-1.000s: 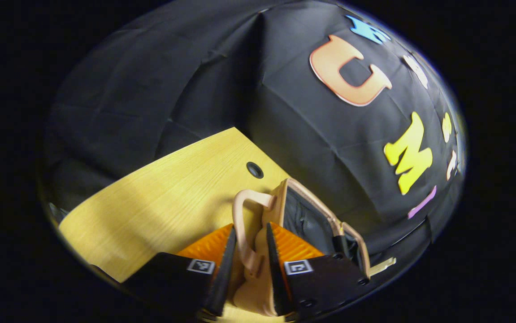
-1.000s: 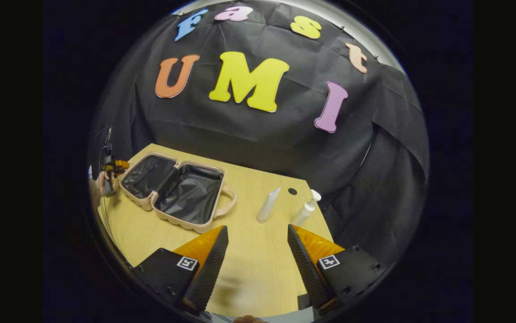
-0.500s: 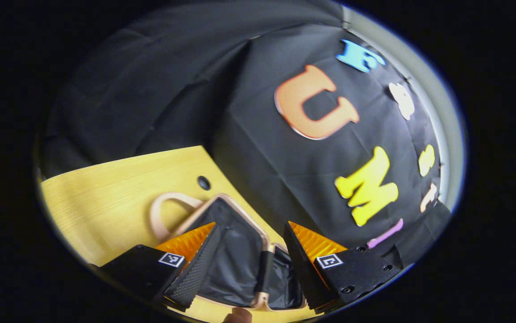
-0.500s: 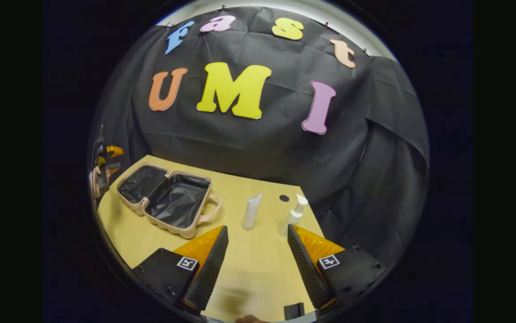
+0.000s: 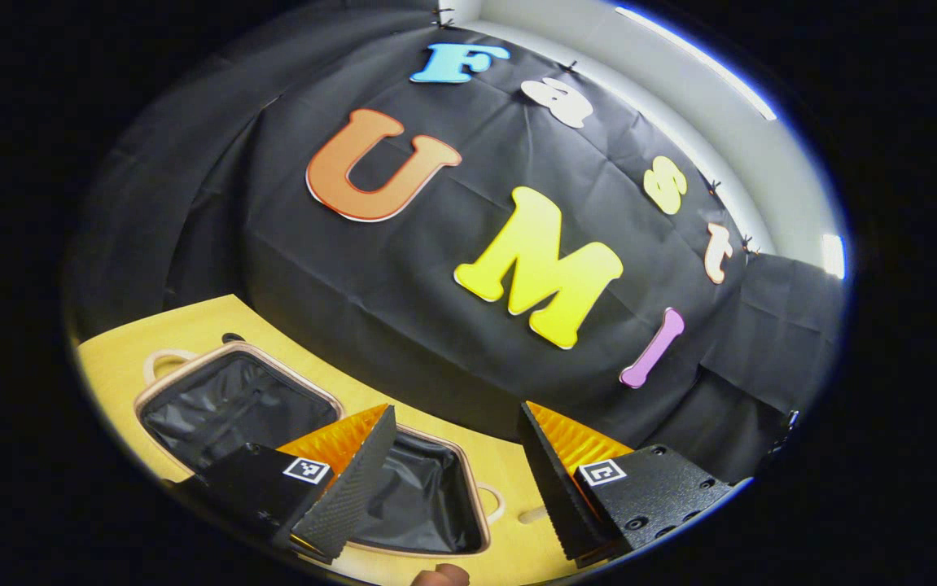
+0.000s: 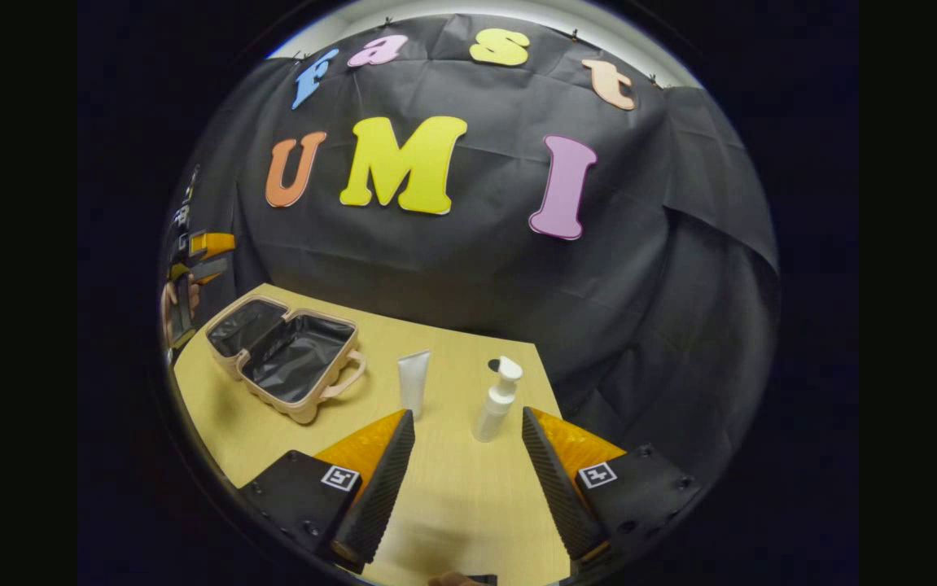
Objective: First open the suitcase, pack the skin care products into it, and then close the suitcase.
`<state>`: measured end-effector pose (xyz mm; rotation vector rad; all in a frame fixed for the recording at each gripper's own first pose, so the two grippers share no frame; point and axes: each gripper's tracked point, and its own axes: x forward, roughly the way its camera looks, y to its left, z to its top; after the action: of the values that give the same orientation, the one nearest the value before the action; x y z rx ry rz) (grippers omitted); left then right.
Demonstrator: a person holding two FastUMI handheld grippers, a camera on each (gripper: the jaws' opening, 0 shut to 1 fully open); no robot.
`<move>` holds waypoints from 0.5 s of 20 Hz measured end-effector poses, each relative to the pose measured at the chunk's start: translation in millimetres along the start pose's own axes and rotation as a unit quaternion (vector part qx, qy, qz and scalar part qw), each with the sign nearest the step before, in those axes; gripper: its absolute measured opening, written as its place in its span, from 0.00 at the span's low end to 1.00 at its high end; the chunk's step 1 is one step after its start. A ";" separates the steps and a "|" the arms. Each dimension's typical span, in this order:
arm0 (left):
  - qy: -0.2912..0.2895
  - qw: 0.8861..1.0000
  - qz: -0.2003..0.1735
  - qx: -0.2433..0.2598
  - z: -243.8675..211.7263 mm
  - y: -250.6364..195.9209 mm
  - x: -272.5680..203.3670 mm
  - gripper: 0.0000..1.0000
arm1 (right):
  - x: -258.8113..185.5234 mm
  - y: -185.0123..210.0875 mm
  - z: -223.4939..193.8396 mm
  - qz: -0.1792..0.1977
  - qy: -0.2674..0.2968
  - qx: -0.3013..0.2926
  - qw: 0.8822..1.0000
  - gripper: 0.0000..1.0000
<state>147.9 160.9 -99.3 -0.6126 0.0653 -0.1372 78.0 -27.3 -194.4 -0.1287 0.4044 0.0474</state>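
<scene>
A pale pink suitcase lies open flat on the wooden table, both halves showing black lining. To its right lie a white tube and an upright white pump bottle. My right gripper is open above the table, with the bottle just beyond its fingertips and nothing between them. In the left gripper view, my left gripper hovers open above the open suitcase, touching nothing. In the right gripper view the left gripper shows at the far left, held by a hand.
The suitcase's handles stick out sideways on the table top. A round cable hole sits near the table's back right corner, behind the bottle. Black cloth walls close in behind and to the sides of the table.
My left gripper let go of the suitcase handle, opened, and rose away; the lid now lies flat open. My right gripper swung so the tube and bottle sit closer to its fingertips.
</scene>
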 end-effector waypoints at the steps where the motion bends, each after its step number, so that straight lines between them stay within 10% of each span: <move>1: 0.017 1.000 0.007 0.005 -18.4 -16.0 2.7 0.95 | 8.4 -10.0 -2.9 0.001 -0.003 -0.010 1.000 0.79; 10: 0.111 0.980 -0.026 0.166 -171.4 -145.1 39.8 0.95 | 52.2 -59.2 -25.4 0.025 0.004 0.003 1.000 0.78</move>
<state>154.0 -59.9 -156.3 -0.2637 0.2389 -0.2606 120.2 -88.2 -231.4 -0.1137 0.4153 0.0946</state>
